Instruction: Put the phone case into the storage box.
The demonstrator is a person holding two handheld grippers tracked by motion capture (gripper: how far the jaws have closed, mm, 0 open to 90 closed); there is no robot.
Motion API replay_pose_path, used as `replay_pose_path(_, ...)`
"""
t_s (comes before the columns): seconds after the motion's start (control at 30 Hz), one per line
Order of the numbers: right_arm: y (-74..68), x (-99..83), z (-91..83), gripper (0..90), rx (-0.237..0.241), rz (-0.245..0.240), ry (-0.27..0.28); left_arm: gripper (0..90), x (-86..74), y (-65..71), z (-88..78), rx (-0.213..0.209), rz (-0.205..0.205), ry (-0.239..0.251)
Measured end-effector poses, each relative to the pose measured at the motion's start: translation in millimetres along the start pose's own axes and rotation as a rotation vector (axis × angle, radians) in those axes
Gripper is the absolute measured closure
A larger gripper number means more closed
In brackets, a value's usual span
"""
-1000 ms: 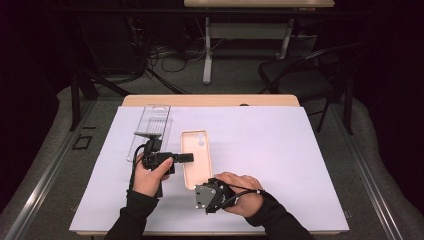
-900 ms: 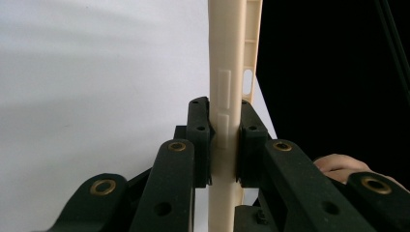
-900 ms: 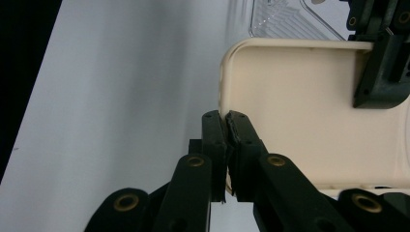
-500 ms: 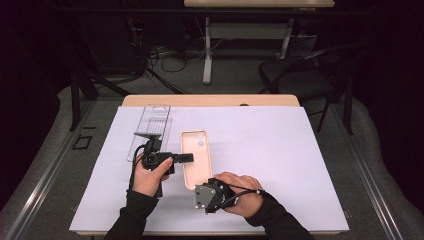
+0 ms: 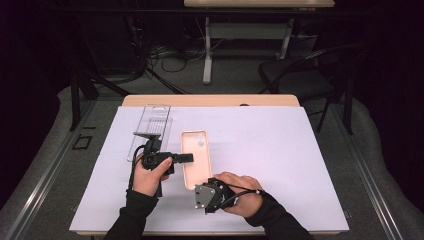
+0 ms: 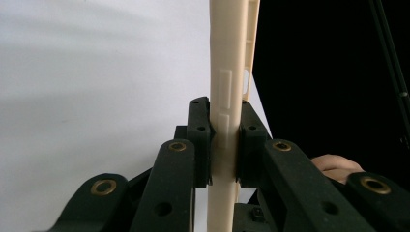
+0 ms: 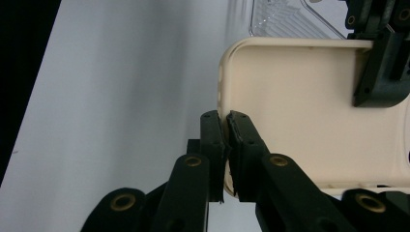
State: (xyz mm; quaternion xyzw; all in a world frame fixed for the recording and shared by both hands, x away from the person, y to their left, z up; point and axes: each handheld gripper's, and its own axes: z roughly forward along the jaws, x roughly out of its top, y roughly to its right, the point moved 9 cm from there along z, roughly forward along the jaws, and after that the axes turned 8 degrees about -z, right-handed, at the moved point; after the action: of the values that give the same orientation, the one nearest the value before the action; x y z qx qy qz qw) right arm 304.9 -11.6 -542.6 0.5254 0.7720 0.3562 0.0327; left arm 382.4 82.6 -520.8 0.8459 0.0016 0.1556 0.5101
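Phone case (image 5: 194, 159), one cream-coloured piece, is lying on the white sheet (image 5: 280, 150) that is covering the worktop (image 5: 210, 100), a little left of the middle. Two tools are holding it at the same moment. The left tool (image 5: 186, 158) is reaching in from the left side, and in the left gripper view its two black jaws are pressing on the thin edge of the case (image 6: 226, 121), one jaw on each side, so this tool (image 6: 226, 145) is closed on the case. The right tool (image 5: 202, 186) is at the near end of the case; in the right gripper view its two jaws are pinching the rim of the case (image 7: 290, 106) near one rounded corner, so this tool (image 7: 226, 145) is also gripping the case. One clear plastic tray (image 5: 152, 125) is lying just behind the left tool, near the far left part of the sheet. Two hands are working: the left hand (image 5: 149, 175) is wrapping around its tool, and the right hand (image 5: 242, 194) is resting low on the sheet with its tool. Behind the worktop, one dark chair (image 5: 300, 80) is standing on the floor.
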Motion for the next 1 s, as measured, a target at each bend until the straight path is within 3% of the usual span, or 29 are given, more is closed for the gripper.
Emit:
replay_pose_path(0.67, -0.7, 0.4, -0.9, 84.9, 0.0, 0.031, 0.003, 81.0, 0.2, 0.0, -0.1, -0.012, -0.005, 0.001)
replay_pose_path(1.0, 1.2, 1.7, -2.6, 79.5, -0.001, 0.032, 0.02, 81.0, -0.2, 0.5, 1.5, -0.019, 0.001, 0.006)
